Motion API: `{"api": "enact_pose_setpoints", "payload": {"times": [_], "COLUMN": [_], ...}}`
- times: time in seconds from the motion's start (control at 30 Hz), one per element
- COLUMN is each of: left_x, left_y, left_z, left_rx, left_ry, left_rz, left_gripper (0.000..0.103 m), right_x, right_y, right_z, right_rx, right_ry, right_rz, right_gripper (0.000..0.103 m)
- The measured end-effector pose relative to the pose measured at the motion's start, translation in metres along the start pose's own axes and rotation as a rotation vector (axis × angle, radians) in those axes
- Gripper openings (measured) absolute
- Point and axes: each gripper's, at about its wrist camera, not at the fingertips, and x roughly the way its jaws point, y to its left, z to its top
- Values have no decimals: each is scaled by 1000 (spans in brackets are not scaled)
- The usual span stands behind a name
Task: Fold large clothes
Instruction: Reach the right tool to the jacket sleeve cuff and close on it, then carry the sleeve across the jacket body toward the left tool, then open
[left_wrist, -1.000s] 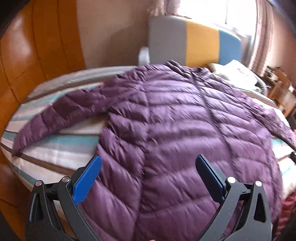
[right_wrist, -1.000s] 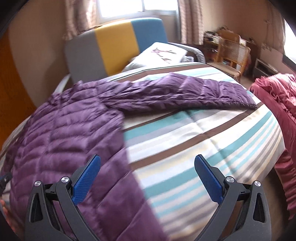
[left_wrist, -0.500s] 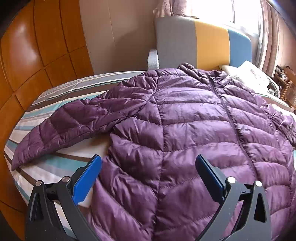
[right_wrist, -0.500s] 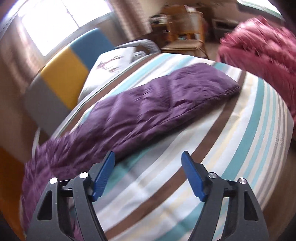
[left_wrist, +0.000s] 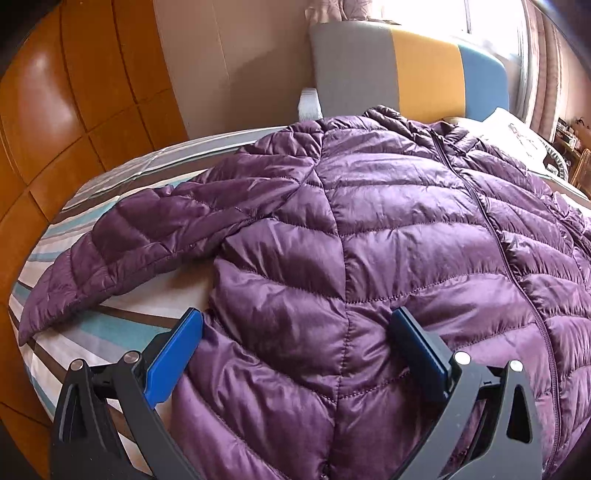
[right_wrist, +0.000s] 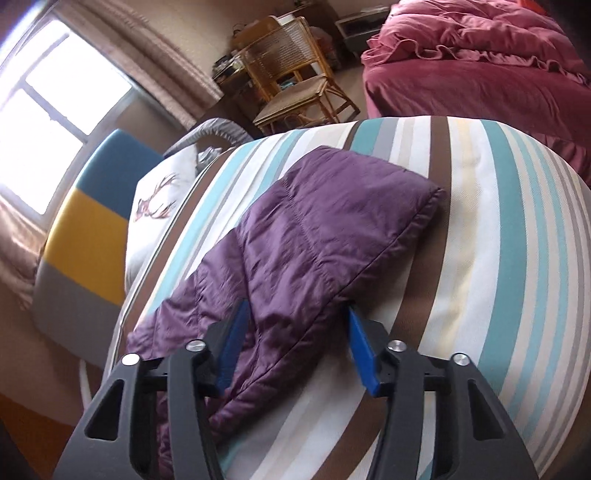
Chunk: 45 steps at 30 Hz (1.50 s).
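Sleeves come first, I judge: the purple down jacket (left_wrist: 388, 240) lies spread flat, zip up, over the striped bedspread (left_wrist: 92, 332), filling the centre and right of the left wrist view, with one sleeve (left_wrist: 140, 240) stretched toward the left edge. In the right wrist view the other sleeve (right_wrist: 314, 240) runs from lower left to its cuff at centre right. My right gripper (right_wrist: 295, 339) straddles that sleeve, blue pads on either side of it but not pinched onto the fabric, so I count it released. My left gripper (left_wrist: 295, 347) hovers spread wide over the jacket's lower body, grasping nothing. Next I need to close the right pads on the sleeve and carry it across the chest without dragging the body.
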Motion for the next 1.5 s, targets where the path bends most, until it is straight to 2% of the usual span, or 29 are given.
{"api": "enact_pose_setpoints", "payload": {"times": [0.07,0.1,0.17,0.27,0.4,0.57,0.67,0.8,1.1,1.5], "left_x": [2,3,5,8,10,2,9,11,12,12], "left_y": [0,-1,0,3,7,10,14,17,24,23], "left_z": [0,-1,-1,-1,1,3,2,-1,-6,-6], "left_rx": [3,3,-3,-27,-44,-37,-52,-77,-115,-116], "left_ry": [11,18,33,52,69,20,47,50,52,51], "left_rz": [1,1,-3,-23,-44,-7,-30,-44,-82,-81], "left_gripper": [101,101,101,101,101,101,101,101,101,101], "right_x": [3,6,8,6,-7,-26,-39,-57,-81,-94], "right_y": [-2,-4,-3,1,17,51,75,110,195,281], "right_z": [3,5,7,9,9,4,-5,-26,-115,-281], "right_rx": [4,4,-13,-36,-101,-240,-335,-439,-735,-1225], "right_ry": [-6,-4,2,-10,-62,-117,-146,-175,-146,-104], "right_rz": [-24,-23,-14,4,10,24,40,104,251,404], "right_gripper": [27,24,12,7,6,6,6,5,5,5]}}
